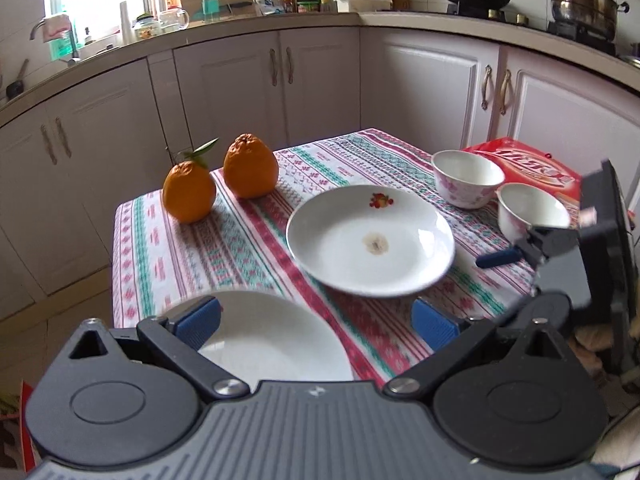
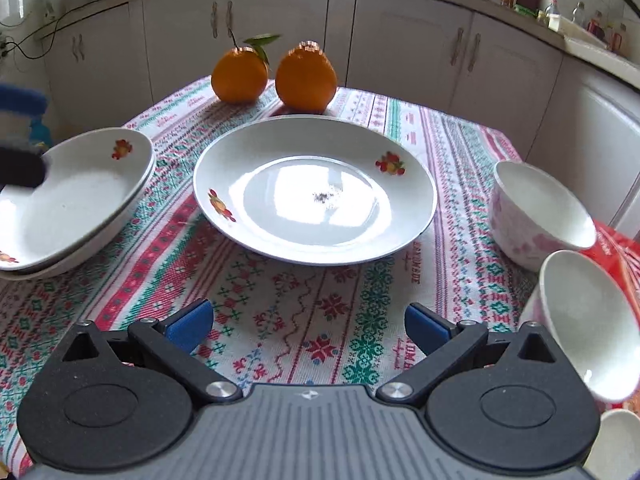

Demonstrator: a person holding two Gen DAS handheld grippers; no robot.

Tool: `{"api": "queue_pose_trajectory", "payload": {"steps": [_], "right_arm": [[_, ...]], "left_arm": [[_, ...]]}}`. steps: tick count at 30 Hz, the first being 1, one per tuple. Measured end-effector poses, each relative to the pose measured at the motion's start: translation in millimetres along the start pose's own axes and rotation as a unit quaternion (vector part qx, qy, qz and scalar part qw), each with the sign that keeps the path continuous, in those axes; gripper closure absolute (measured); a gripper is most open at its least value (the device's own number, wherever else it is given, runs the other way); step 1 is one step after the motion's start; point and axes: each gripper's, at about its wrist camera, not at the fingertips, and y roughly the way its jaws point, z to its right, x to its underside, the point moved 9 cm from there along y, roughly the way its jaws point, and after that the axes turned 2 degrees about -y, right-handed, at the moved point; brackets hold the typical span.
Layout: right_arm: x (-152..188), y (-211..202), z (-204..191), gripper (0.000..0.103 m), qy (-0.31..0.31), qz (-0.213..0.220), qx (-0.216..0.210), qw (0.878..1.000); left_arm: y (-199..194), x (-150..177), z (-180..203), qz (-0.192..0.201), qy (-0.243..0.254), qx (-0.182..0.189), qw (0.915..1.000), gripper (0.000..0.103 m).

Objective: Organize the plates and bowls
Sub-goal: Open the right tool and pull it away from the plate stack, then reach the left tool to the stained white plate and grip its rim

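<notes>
A large white plate with fruit prints lies in the middle of the patterned tablecloth; it also shows in the left wrist view. Two stacked white plates sit at the left edge; the top one shows under my left gripper. Two pink-flowered bowls stand at the right: a farther one and a nearer one. My left gripper is open over the stack's edge. My right gripper is open and empty, short of the large plate.
Two oranges stand at the table's far side. A red box lies under the bowls at the right. Another white rim shows at the lower right. Kitchen cabinets surround the small table.
</notes>
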Motion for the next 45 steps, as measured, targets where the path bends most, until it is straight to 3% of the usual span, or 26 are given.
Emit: {"api": "queue_pose_trajectory", "payload": {"steps": [4,9,20,28,36,45], "right_arm": [[1,8,3,0.000,0.018,-0.002,-0.019,1.000],[-2,13,9,0.000,0.027,0.003,-0.012,1.000],[-12,22,8,0.000,0.012,0.002,-0.024,1.000],[-19,29,11,0.000,0.006,0.007,-0.031,0.999],[-20,31,13,0.000,0.003,0.015,-0.030,0.999],[-21,30,15,0.001,0.000,0.025,-0.024,0.999]], "left_arm": [[26,-16,1,-0.012,0.009,0.015,0.9998,0.001],[63,-34,-1,-0.033,0.018,0.032,0.9988,0.001],[141,-67,-2,-0.087,0.060,0.061,0.9925,0.002],[192,-64,0,-0.146,0.077,0.090,0.9822,0.004],[206,-68,11,-0.191,0.101,0.137,0.9668,0.020],[219,-72,13,-0.227,0.120,0.165,0.9525,0.027]]}}
